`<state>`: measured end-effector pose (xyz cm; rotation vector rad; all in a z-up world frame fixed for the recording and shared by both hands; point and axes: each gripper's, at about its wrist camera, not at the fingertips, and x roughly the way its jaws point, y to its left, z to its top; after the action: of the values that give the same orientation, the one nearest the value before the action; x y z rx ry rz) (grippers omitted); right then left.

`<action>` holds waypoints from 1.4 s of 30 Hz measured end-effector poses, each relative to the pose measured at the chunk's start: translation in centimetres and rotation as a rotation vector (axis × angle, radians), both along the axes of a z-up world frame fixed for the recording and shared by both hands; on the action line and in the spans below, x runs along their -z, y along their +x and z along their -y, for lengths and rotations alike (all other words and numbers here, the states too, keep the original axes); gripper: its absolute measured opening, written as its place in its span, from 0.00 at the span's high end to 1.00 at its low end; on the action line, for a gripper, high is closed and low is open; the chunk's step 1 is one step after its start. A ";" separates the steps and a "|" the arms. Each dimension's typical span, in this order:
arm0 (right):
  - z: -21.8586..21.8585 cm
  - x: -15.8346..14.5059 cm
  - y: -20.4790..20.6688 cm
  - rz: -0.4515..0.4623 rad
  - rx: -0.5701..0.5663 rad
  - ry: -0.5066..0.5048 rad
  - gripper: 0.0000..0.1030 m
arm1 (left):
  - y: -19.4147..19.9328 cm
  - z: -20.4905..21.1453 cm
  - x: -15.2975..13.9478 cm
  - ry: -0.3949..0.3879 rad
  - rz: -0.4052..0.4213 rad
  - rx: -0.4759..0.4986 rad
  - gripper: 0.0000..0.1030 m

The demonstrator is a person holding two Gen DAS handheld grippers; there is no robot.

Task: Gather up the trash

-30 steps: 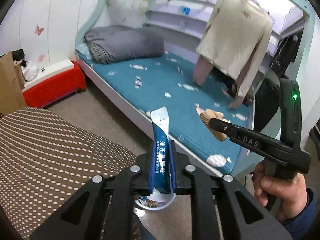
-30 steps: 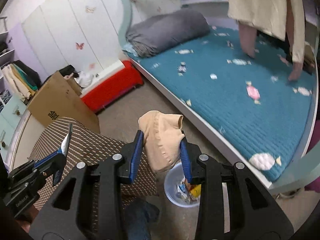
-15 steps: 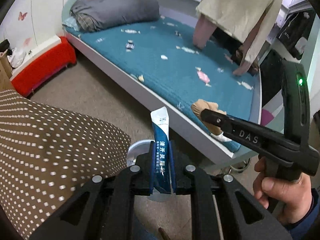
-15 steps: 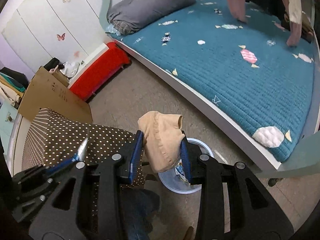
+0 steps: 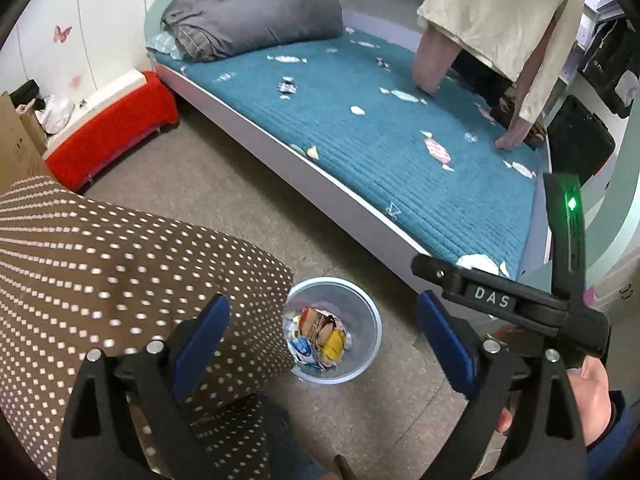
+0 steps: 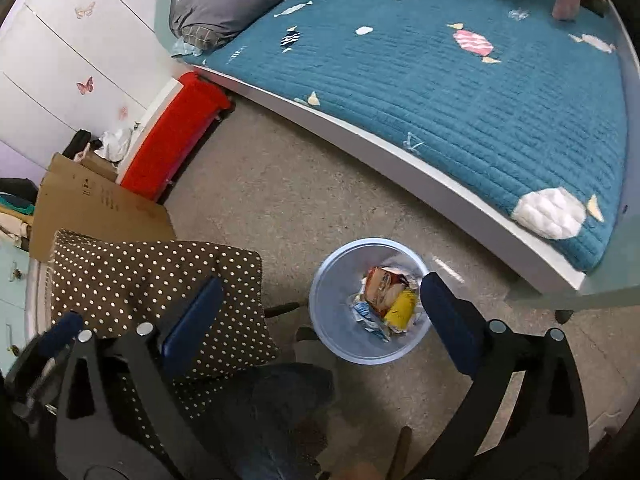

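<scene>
Pale blue plastic waste bin (image 5: pixel 370 312), left wrist view: stands on the speckled floor (image 5: pixel 240 200), near centre, just right of the brown polka-dot cushion (image 5: pixel 120 264). Contents: crumpled wrappers (image 5: pixel 318 336), orange, yellow and blue-white. Left gripper (image 5: pixel 324 332): released, blue pads spread wide to either side of the bin, nothing between them. Right gripper (image 5: pixel 480 296): seen side-on at right, held in a hand (image 5: pixel 592 392), green lamp lit; spread or clenched, cannot tell from this angle. Far: teal quilted bed (image 5: pixel 380 140) with candy pattern, grey rolled duvet (image 5: pixel 256 24) at its far left, red bench (image 5: pixel 112 136) at left, cream garment (image 5: pixel 504 12) hanging at far right

Right wrist view: same waste bin (image 6: pixel 332 320) near centre, wrappers (image 6: pixel 390 300) heaped toward its right side. Right gripper (image 6: pixel 320 316): released, empty, right pad overlapping the bin rim in the frame. Left gripper (image 6: pixel 64 332): one blue-tipped finger visible at near left, blurred. Polka-dot cushion (image 6: pixel 152 268) left of the bin; cardboard box (image 6: pixel 96 204) beyond it; red bench (image 6: pixel 176 132) and teal bed (image 6: pixel 460 80) far
</scene>
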<state>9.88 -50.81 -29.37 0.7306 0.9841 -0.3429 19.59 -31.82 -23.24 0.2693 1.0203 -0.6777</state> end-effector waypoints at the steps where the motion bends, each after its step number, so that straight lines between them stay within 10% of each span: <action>1: -0.2 -0.6 -0.2 0.007 0.001 -0.007 0.06 | -0.2 -0.3 -0.6 -0.005 0.017 -0.003 0.10; 18: -8.2 -16.6 -1.1 0.227 -0.100 -0.221 0.06 | -5.0 -9.8 -12.9 -0.153 0.310 -0.085 0.08; 23: -13.1 -22.4 -1.4 0.328 -0.185 -0.295 0.06 | -6.7 -14.0 -16.9 -0.104 0.469 -0.214 0.08; 42: -24.7 -34.2 -5.1 0.543 -0.283 -0.573 0.06 | -10.6 -26.7 -25.7 -0.173 0.641 -0.578 0.05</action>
<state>4.82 -26.08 4.82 0.1356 0.4241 -0.1487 8.99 -5.13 2.50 0.0223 0.3816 -0.1230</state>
